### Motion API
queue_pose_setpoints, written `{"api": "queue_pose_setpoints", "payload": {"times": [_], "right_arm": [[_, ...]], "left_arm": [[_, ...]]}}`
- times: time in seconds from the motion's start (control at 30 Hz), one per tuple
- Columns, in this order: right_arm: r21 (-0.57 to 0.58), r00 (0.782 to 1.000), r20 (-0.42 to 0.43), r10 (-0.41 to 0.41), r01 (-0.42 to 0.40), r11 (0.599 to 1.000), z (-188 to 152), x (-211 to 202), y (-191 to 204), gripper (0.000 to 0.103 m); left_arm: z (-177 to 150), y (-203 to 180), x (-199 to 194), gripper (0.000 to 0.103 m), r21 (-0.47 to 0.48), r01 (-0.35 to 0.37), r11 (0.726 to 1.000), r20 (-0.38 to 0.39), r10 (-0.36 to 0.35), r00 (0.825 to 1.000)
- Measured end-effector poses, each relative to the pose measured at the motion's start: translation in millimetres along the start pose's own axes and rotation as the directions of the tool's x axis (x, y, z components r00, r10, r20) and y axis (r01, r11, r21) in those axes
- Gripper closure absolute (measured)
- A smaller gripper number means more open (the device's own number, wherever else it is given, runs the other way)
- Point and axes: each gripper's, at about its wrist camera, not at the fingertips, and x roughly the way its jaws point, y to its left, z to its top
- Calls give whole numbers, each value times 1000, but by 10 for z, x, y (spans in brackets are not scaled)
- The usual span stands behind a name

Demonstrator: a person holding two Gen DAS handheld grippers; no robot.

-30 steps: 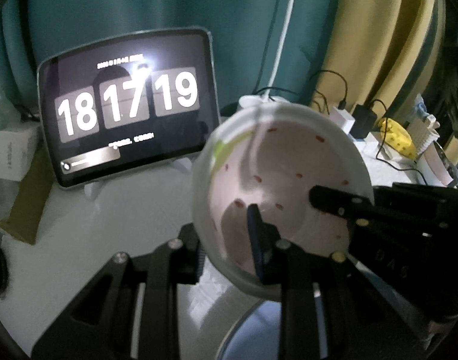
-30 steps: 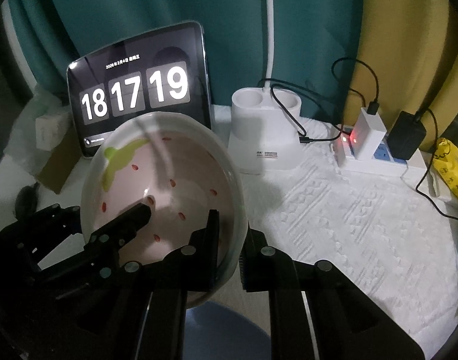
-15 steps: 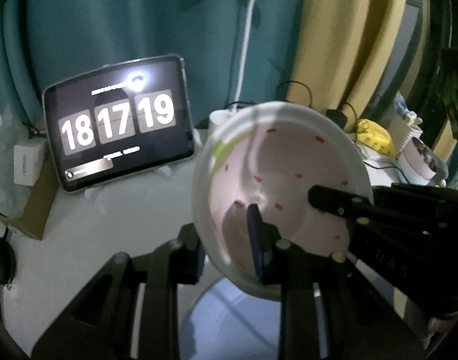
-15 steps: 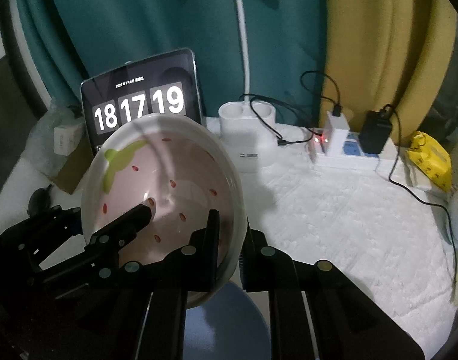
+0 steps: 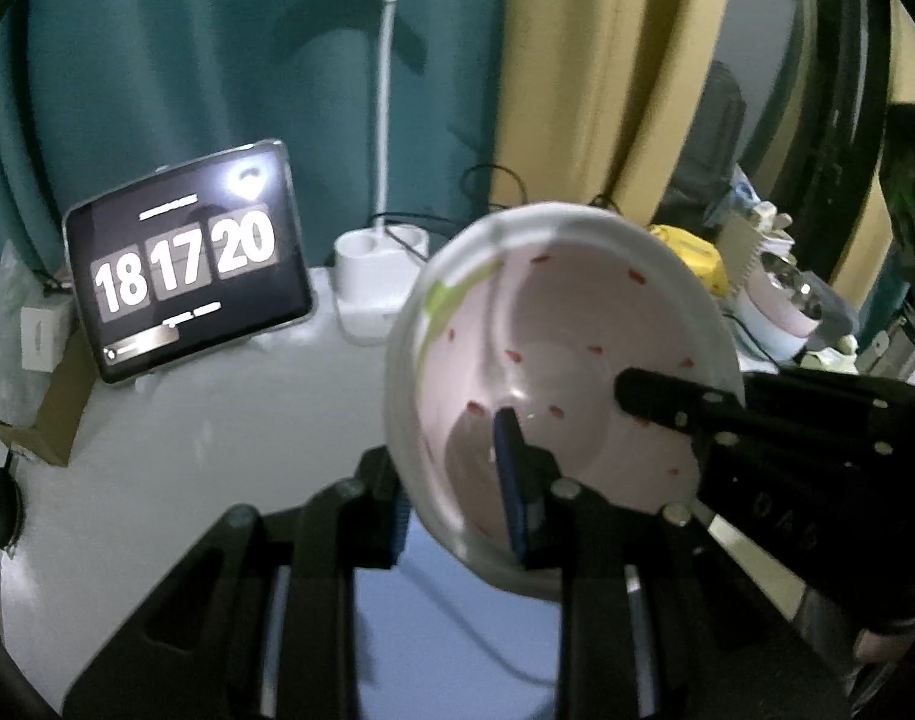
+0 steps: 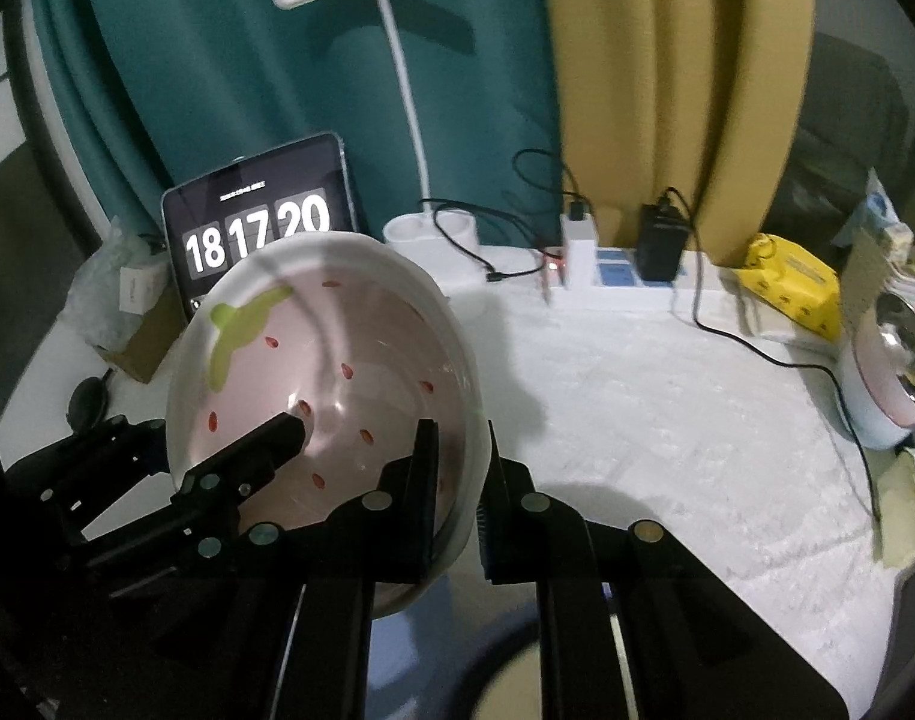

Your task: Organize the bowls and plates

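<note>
Both grippers hold one pink strawberry-pattern bowl point(image 5: 571, 372) with a white rim, lifted above the table. My left gripper point(image 5: 457, 486) is shut on its left rim, one finger inside, one outside. My right gripper point(image 6: 460, 480) is shut on its right rim the same way; the bowl also shows in the right wrist view point(image 6: 337, 396). Each view shows the other gripper's finger reaching into the bowl. A blue plate point(image 5: 433, 630) lies on the table right below the bowl, and shows in the right wrist view point(image 6: 397, 642) too.
A tablet clock point(image 5: 187, 267) stands at the back left, a white lamp base point(image 6: 433, 234) and power strip point(image 6: 613, 282) behind. A yellow pack point(image 6: 793, 285) and a pink-and-white pot point(image 6: 895, 384) sit at the right. A white cloth point(image 6: 667, 408) covers the table.
Both grippers have lifted the bowl higher and drawn back; the table items look smaller and lower, and the lamp head has come into view. The grip on the bowl is unchanged.
</note>
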Motion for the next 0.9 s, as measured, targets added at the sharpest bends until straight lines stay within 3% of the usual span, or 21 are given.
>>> {"api": "queue_pose_setpoints", "payload": {"times": [0.53,0.9], "right_arm": [[78,999,38,-19,16,997,-347,-493,-602,91],[132,998,43,-37,31,991,-627,-724,-907,91]], "left_arm": [[-106,-784,-114,77,59,44,997,-12,-43,999],[-346,-1208,-126,77,116,75,990,-59,-69,996]]}}
